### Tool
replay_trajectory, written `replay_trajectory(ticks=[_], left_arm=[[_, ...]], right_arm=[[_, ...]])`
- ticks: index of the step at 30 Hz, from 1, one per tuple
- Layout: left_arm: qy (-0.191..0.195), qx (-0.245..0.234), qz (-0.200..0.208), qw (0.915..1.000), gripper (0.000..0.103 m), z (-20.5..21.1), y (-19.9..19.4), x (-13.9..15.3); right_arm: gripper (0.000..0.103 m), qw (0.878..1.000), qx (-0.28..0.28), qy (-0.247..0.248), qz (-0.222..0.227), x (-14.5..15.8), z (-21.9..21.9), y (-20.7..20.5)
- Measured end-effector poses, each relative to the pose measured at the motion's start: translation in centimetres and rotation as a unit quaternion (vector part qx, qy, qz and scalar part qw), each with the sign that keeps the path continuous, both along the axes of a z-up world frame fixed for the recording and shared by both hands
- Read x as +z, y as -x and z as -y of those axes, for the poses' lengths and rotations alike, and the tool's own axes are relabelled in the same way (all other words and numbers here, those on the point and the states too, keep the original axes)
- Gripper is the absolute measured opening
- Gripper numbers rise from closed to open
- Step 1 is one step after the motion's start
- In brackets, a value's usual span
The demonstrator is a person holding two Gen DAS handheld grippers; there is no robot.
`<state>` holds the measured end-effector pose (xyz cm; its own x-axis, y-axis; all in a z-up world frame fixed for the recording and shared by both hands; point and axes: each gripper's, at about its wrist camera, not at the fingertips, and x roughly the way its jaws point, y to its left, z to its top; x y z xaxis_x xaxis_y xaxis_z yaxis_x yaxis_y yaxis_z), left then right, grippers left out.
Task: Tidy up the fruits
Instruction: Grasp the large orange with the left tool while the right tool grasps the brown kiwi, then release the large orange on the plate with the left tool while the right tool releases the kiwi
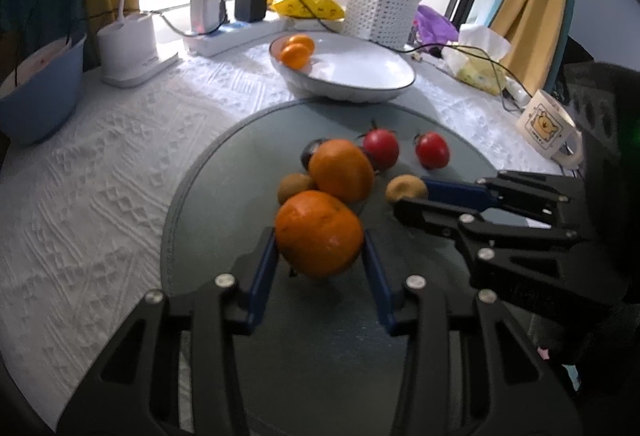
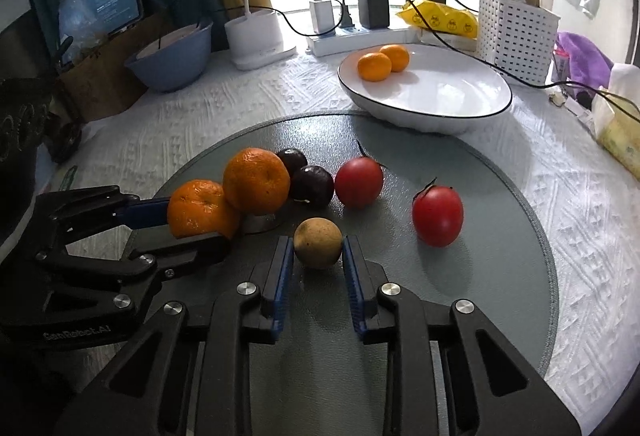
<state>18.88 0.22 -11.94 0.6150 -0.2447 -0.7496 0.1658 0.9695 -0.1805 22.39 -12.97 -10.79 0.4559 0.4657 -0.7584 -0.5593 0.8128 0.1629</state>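
My left gripper (image 1: 320, 248) is shut on an orange (image 1: 319, 234), held just above the round grey mat (image 1: 224, 236); it shows in the right wrist view too (image 2: 200, 210). My right gripper (image 2: 318, 248) is shut on a brown kiwi (image 2: 318, 243), seen also in the left view (image 1: 406, 188). A second orange (image 2: 256, 181), two dark plums (image 2: 311, 186), two red tomatoes (image 2: 437, 215) and another kiwi (image 1: 294, 187) lie on the mat. A white plate (image 2: 440, 96) behind holds two small oranges (image 2: 374, 67).
Behind the plate stand a power strip with chargers (image 2: 348, 32), a white perforated basket (image 2: 516, 36) and a yellow packet (image 2: 440, 18). A blue bowl (image 2: 172, 56) and white lamp base (image 2: 256, 36) stand back left. A mug (image 1: 548, 130) and tissue pack (image 1: 476, 64) sit right.
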Motion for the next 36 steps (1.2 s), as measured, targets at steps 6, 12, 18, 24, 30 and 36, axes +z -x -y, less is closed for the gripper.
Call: replay_trajectory(ticks=[6, 12, 18, 24, 30, 36], left_arm=[[-0.002, -0.007, 0.021, 0.9998, 0.044, 0.4, 0.6, 1.8], [-0.008, -0.009, 0.034, 0.9993, 0.044, 0.3, 0.5, 3.1], [-0.012, -0.008, 0.038, 0.9992, 0.044, 0.1, 0.0, 3.6], [-0.013, -0.006, 0.038, 0.9992, 0.044, 0.2, -1.0, 3.8], [-0.023, -0.007, 0.038, 0.999, 0.044, 0.7, -2.6, 4.1], [-0.028, -0.011, 0.042, 0.9987, 0.044, 1.1, -4.2, 4.4]], right_arm=[[0.027, 1.0, -0.002, -0.002, 0.009, 0.7, 0.4, -0.1], [0.027, 1.0, -0.008, -0.007, 0.022, 2.0, 0.8, -0.4], [0.027, 0.999, -0.016, -0.011, 0.025, 2.5, 1.4, -1.2], [0.027, 0.999, -0.02, -0.016, 0.025, 2.7, 2.0, -2.2], [0.027, 0.999, -0.023, -0.022, 0.026, 2.8, 2.7, -3.5], [0.027, 0.999, -0.03, -0.027, 0.026, 2.8, 3.6, -4.9]])
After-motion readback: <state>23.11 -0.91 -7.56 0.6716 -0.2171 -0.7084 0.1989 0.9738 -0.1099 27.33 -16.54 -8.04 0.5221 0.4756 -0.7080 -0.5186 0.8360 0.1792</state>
